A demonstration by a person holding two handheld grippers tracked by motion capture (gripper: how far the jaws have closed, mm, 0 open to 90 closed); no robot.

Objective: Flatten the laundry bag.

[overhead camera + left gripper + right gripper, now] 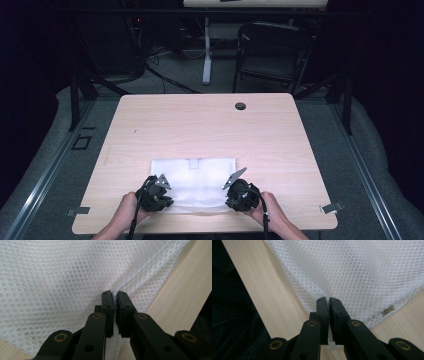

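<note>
A white mesh cloth lies folded flat on the wooden table, near its front edge. My left gripper sits at the cloth's near left corner, my right gripper at its near right corner. In the left gripper view the mesh cloth puckers into the left gripper, whose jaws pinch a fold of it. The right gripper view has the mesh cloth drawn up the same way into the right gripper, jaws pressed together on the fabric.
A round dark grommet is set in the table near its far edge. A black folding chair and a desk leg stand beyond the table. Metal clips sit at the table's front corners.
</note>
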